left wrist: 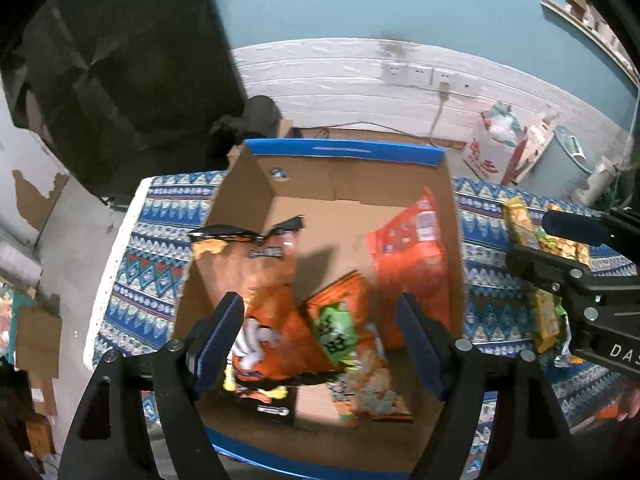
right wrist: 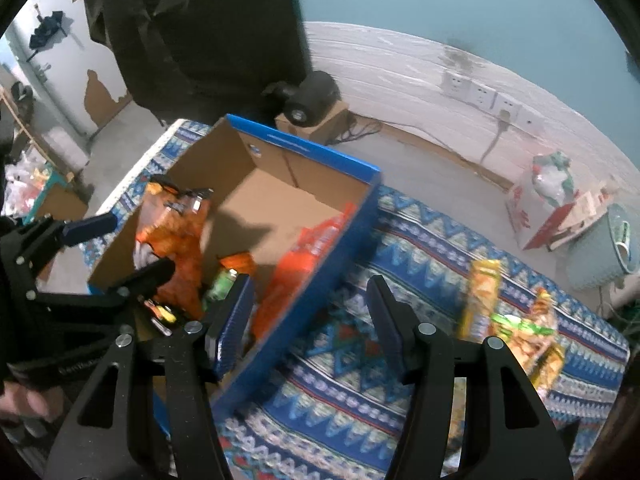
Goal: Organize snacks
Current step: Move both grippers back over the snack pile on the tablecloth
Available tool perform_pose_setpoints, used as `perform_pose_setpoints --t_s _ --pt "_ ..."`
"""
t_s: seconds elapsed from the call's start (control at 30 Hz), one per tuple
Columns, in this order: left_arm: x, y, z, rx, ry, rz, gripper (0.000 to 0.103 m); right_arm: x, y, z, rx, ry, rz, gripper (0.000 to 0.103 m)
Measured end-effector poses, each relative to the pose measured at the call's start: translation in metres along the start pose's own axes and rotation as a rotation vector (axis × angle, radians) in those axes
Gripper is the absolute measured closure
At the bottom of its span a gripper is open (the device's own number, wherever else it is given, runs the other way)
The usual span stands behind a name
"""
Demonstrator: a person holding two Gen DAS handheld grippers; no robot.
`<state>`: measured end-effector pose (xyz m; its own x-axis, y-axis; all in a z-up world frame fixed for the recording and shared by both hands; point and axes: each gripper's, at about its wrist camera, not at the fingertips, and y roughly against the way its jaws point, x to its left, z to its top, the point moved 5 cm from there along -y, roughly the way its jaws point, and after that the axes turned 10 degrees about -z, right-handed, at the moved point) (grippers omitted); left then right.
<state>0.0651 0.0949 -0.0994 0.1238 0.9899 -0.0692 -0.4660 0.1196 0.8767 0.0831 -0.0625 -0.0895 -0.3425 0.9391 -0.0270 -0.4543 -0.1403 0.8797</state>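
Note:
A blue-rimmed cardboard box [left wrist: 344, 152] stands on a patterned cloth [left wrist: 152, 264]. It holds several orange snack bags [left wrist: 276, 320] and a red-orange bag [left wrist: 412, 256] leaning on its right wall. My left gripper [left wrist: 320, 332] is open and empty above the box's near end. My right gripper [right wrist: 310, 320] is open and empty over the box's right wall [right wrist: 320, 280]; it also shows in the left wrist view [left wrist: 560, 244]. Yellow snack packs [right wrist: 480, 296] lie on the cloth to the right.
The cloth-covered table [right wrist: 360, 400] ends at a white edge on the left [left wrist: 116, 256]. Behind it are a white wall with sockets [left wrist: 420, 76], a red and white carton [left wrist: 492, 152], a pale bin [left wrist: 568, 160] and a dark hanging cloth [left wrist: 120, 60].

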Motion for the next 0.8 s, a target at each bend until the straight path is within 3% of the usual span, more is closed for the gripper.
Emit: perform_pose_setpoints --t_s 0.2,0.3,0.33,0.8 --pt "-0.029 -0.005 -0.002 0.026 -0.032 -0.031 0.023 -0.033 0.011 -0.021 0.006 -0.031 -0.04 0.043" --pt "-0.044 -0.007 -0.003 0.038 -0.053 -0.038 0.023 -0.052 0.017 -0.033 0.001 -0.047 -0.076 0.029" --pt "-0.05 -0.007 -0.004 0.043 -0.058 -0.044 0.023 -0.058 0.019 -0.036 -0.003 -0.052 -0.086 0.028" --pt "-0.124 -0.018 -0.013 0.108 -0.152 -0.107 0.023 -0.144 0.038 -0.092 0.026 -0.192 -0.158 0.028"
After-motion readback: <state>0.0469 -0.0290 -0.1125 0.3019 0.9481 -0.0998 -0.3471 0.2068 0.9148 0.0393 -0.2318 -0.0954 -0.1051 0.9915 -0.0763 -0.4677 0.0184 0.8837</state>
